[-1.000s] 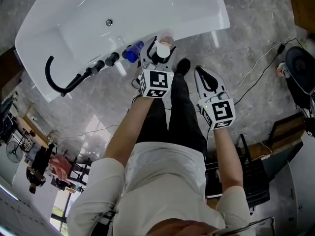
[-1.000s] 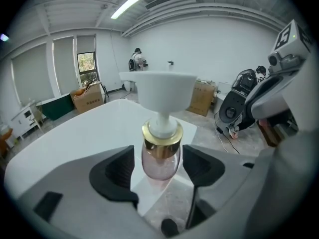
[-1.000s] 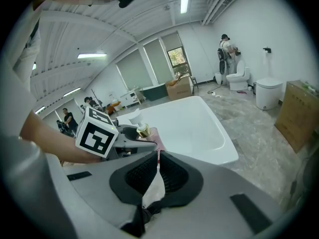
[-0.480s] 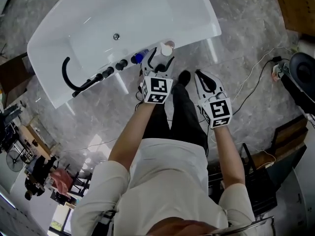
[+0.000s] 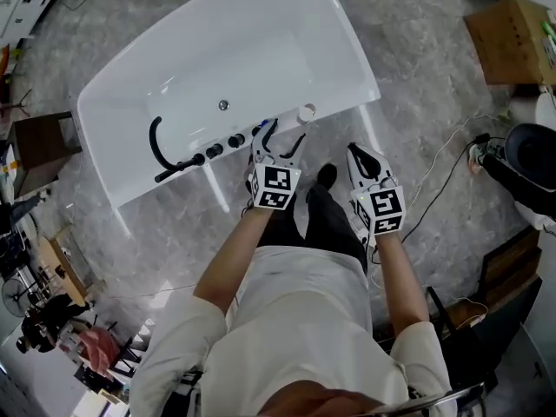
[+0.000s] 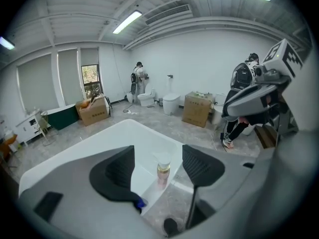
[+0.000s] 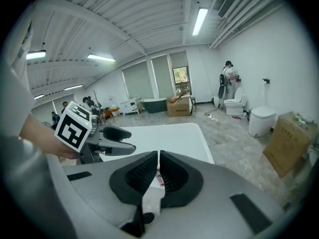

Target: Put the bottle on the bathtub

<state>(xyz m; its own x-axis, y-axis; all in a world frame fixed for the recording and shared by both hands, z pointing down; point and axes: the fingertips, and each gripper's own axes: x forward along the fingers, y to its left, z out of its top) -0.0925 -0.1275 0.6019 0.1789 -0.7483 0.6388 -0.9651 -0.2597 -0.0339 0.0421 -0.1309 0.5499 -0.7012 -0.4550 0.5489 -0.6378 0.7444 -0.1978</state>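
Bright, even light from ceiling strip lights [image 6: 128, 21]; gripper views bend toward dark rounded edges.

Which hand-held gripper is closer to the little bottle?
Left. The left hand-held gripper sits open just short of the bottle on the bathtub rim; the right hand-held gripper is shut, farther back over the floor.

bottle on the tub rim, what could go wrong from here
1. The bottle stands upright on the narrow near rim of the bathtub. A knock could tip it onto the floor or into the tub.
2. The left gripper is open and clear of the bottle, but its jaws point straight at it, so a small forward slip might hit it.
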